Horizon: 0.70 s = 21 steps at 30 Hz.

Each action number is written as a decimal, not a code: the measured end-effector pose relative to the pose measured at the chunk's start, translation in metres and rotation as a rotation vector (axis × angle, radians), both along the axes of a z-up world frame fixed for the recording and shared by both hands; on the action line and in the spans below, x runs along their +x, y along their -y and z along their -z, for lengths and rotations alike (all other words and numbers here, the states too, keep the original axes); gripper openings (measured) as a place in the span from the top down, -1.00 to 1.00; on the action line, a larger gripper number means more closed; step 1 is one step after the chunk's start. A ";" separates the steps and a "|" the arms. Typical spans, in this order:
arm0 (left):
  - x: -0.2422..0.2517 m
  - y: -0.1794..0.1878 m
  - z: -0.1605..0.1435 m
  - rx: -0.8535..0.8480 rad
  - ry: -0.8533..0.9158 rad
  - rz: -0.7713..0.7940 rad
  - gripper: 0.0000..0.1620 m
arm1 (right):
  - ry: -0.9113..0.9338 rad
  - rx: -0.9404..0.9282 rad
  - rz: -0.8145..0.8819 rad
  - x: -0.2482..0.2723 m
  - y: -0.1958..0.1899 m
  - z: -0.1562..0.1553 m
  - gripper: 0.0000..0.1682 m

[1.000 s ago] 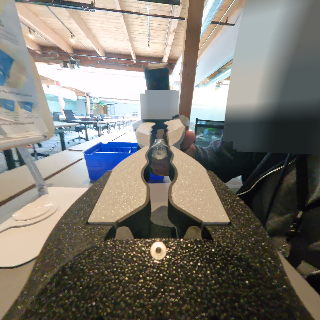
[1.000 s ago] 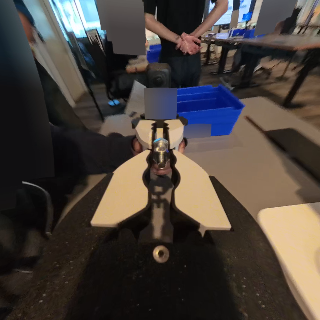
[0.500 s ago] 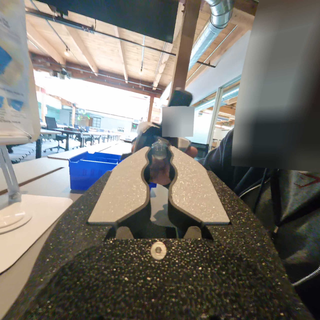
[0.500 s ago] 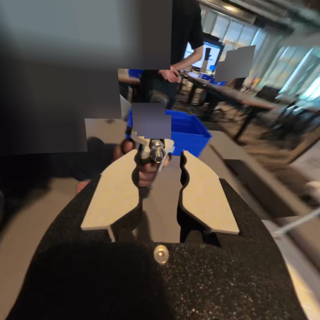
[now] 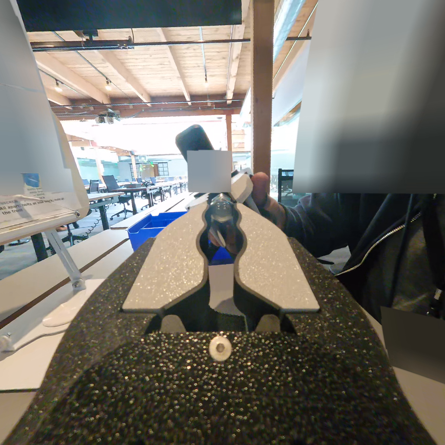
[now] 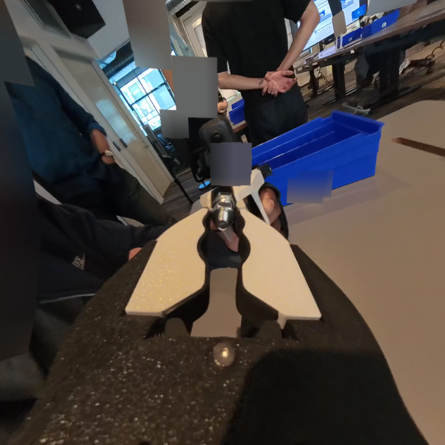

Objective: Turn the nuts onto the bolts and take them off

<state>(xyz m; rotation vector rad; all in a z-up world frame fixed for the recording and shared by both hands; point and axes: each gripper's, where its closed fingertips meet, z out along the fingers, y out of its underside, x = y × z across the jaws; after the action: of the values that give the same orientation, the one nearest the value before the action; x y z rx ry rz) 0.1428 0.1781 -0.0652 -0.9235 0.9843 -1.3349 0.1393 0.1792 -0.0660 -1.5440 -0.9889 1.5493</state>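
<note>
Silver threaded bolt (image 6: 224, 216) with steel hex nut (image 6: 222, 204): our left gripper (image 5: 220, 212) clamps the bolt head; right gripper (image 6: 222, 214), open 0.5 s ago, has re-closed on the nut. Next turn likely.

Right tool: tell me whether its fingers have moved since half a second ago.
Yes. The right tool has closed: its fingers, then spread beside the nut and bolt, now flank them.
</note>
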 end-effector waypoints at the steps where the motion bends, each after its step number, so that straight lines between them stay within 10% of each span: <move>1: 0.000 0.000 0.000 -0.011 0.003 0.009 0.80 | 0.010 0.042 0.007 0.000 0.000 0.000 0.78; 14: 0.006 -0.001 0.009 -0.332 0.055 0.278 0.80 | 0.355 1.245 0.236 0.008 -0.006 0.012 0.77; 21: -0.002 -0.003 -0.001 -0.156 0.064 0.112 0.80 | 0.143 0.605 0.160 0.004 -0.005 -0.005 0.34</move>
<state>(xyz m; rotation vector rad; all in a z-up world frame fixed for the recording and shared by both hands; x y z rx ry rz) 0.1412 0.1812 -0.0639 -0.9476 0.9026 -1.5440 0.1438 0.1840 -0.0606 -1.2672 -1.2391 0.9171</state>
